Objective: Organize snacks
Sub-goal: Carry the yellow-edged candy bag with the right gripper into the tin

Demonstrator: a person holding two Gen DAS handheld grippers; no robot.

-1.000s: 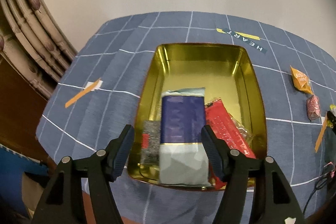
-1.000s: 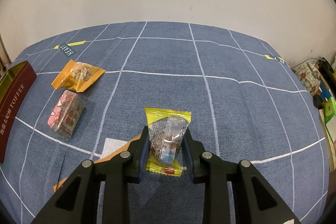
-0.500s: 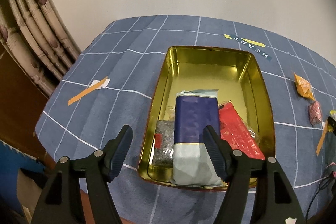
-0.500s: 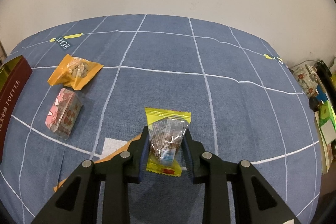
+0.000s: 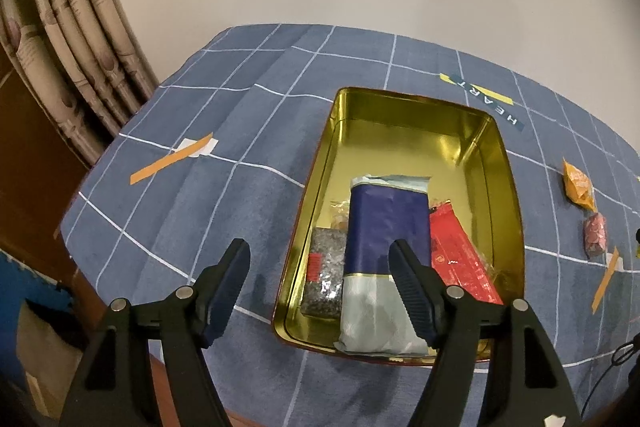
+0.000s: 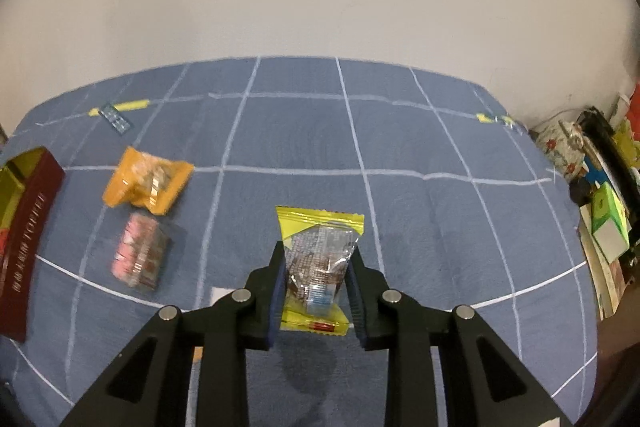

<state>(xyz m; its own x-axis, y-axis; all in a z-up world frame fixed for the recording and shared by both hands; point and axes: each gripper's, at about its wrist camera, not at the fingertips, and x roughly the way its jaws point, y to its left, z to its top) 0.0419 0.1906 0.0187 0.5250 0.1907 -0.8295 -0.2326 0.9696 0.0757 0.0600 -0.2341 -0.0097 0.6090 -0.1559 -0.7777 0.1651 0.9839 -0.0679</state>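
The right gripper clamps the yellow snack packet; the gold tin lies far left; the left gripper, jaws opening and empty, hovers beside the tin.

Left tongs opening, right tongs clamped

Red snack half buried — tin cut off at edge.
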